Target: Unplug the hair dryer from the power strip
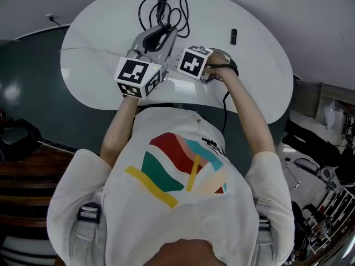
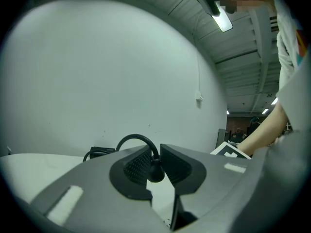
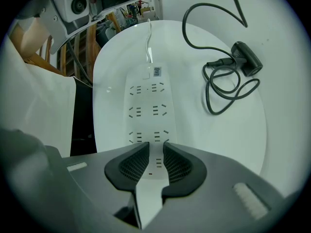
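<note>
Left jaws seemingly pinch plug (image 2: 155,172).

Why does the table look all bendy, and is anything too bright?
Right gripper view: the wide lens bows the table at its rim and darkens the corners. Left gripper view: the ceiling lamp glares white. Head view: dim and greyish, but sharp.

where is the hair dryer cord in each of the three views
Head view: the cord lies coiled at the far end of the white table.
Left gripper view: it arches up from the plug clamped in the left gripper.
Right gripper view: it lies looped at upper right, next to the hair dryer.
Shared landmark: the white table, visible in all three.
</note>
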The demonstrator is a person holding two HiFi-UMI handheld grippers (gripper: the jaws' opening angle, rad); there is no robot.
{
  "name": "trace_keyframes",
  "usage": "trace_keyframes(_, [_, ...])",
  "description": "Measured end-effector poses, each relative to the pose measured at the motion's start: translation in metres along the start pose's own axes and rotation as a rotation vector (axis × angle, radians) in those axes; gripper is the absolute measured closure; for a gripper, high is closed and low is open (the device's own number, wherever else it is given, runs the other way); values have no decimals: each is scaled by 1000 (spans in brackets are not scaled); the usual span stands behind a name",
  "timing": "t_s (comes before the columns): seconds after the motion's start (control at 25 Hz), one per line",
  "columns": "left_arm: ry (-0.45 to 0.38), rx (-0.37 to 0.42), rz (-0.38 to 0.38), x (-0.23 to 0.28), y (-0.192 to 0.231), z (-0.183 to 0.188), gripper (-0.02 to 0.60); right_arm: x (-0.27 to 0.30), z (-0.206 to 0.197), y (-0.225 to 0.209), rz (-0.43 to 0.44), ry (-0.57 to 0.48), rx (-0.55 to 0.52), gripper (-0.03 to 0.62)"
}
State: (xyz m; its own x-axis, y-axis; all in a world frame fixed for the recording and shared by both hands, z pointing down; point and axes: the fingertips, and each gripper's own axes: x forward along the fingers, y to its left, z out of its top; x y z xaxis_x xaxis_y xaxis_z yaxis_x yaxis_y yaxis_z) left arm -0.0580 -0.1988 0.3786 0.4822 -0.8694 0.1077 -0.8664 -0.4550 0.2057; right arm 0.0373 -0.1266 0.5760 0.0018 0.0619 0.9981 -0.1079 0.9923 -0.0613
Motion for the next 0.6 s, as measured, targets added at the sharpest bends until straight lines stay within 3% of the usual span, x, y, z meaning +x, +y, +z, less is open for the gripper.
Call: trace_keyframes(0.6, [34,20,13,9,14,-7,528,0,0,-1,5,-31,31,485])
